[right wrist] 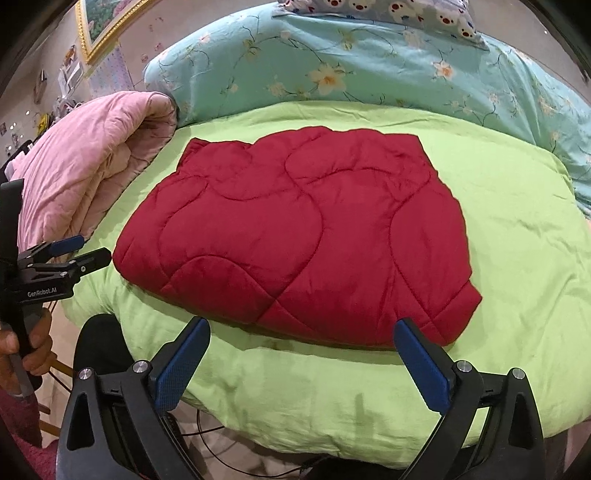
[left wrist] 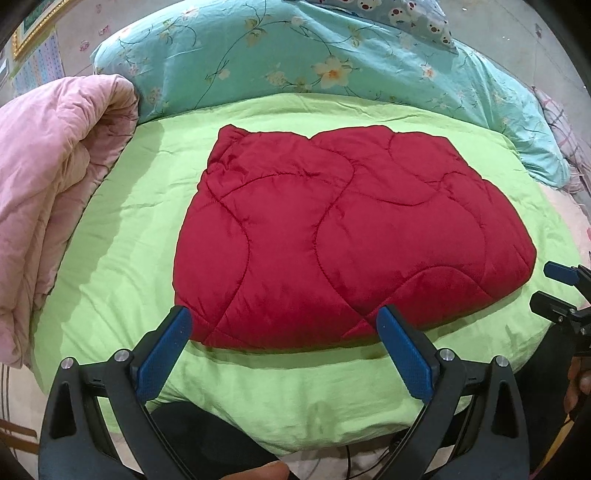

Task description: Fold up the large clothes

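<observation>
Left gripper point(left wrist: 283, 325): fingers wide apart, nothing between them, poised over the near edge of the green cover point(left wrist: 122, 258), tips just short of the red quilt point(left wrist: 347, 236). Right gripper point(right wrist: 302, 336): fingers likewise spread, holding nothing, at the same near edge, to the right of the left one.

Red quilt lies folded into a flat rough rectangle on the middle of the green cover, clear of both grippers.

Pink quilt point(left wrist: 51, 177) is piled folded along the cover's left edge. Floral blue quilt point(left wrist: 280, 55) runs along the far edge, a bear-print pillow point(left wrist: 406, 14) on top of it.
</observation>
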`<state>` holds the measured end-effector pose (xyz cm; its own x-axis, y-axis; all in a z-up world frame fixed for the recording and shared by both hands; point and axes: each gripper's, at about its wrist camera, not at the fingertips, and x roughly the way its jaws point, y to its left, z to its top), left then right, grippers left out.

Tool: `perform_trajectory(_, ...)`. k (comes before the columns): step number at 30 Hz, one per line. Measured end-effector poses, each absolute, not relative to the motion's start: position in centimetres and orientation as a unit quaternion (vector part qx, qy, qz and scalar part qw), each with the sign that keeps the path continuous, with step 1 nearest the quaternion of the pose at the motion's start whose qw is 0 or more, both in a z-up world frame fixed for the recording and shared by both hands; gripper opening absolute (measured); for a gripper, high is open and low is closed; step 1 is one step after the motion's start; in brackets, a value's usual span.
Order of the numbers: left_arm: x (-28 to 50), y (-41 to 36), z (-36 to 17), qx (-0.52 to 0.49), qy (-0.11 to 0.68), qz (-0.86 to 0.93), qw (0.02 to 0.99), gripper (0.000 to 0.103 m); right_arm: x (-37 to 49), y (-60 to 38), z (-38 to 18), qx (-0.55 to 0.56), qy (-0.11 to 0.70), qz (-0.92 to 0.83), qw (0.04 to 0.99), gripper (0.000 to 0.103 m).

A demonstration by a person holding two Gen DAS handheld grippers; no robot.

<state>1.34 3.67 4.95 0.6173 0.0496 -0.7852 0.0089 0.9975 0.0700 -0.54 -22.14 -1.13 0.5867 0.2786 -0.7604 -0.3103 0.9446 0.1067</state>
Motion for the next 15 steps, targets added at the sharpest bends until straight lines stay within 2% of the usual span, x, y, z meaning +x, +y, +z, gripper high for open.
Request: perform_trajectory(15, 3.6, 2.9, 5.0, 0.049, 0.431, 0.018, 0.901, 0.101, 2.4, -21.4, -1.2, -0.034, 0.418, 0.165, 0.893, 0.101)
